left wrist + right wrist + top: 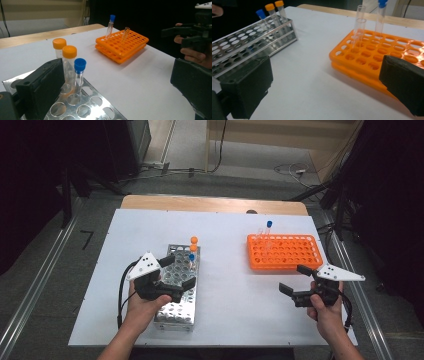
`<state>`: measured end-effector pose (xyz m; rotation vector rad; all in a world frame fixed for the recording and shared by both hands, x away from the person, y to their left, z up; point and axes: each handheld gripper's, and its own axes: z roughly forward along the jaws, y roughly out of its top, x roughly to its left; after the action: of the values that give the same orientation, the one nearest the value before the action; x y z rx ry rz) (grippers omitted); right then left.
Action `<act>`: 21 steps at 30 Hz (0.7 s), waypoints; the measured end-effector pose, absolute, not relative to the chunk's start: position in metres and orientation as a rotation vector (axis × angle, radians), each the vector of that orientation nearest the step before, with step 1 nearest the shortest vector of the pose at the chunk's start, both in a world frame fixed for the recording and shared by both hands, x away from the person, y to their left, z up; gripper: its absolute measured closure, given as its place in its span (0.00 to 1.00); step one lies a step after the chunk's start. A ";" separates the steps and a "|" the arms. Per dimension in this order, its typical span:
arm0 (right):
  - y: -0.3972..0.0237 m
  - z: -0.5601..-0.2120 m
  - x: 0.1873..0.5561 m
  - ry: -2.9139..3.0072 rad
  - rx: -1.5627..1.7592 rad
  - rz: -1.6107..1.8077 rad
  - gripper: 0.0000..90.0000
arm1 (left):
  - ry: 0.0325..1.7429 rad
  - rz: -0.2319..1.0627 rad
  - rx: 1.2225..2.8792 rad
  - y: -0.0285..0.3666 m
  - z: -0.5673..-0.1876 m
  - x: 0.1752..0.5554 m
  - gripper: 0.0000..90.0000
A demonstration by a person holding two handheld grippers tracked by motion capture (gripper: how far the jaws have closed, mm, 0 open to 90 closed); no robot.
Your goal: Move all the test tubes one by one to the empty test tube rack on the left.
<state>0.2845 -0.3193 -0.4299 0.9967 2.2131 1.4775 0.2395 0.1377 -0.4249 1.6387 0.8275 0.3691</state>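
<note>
White table (225, 315) sits on grey floor. Your left gripper (176, 270) hangs over metal rack (172, 316), jaws wide, nothing between them. Blue-cap tube (79, 72) stands in rack hole just beside your left jaw, not touching. Two orange-cap tubes (69, 60) stand right behind it. Your right gripper (295, 279) hangs near orange rack (284, 252), jaws wide, holding nothing. Orange rack holds clear tube (359, 23) and another blue-cap tube (381, 17).
</note>
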 end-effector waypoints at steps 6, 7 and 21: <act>-0.323 -0.423 0.307 2.180 1.031 1.466 0.00 | 0.810 0.363 1.630 0.139 -0.427 0.231 0.00; -0.323 -0.422 0.311 2.178 1.032 1.463 0.00 | 0.808 0.364 1.631 0.139 -0.427 0.229 0.00; -0.317 -0.411 0.366 2.141 1.101 1.449 0.05 | 0.818 0.363 1.625 0.147 -0.434 0.218 0.00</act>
<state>0.3656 -0.3169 -0.4114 1.1014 2.1406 1.4485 0.2177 0.1472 -0.4337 1.6249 0.8175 0.3633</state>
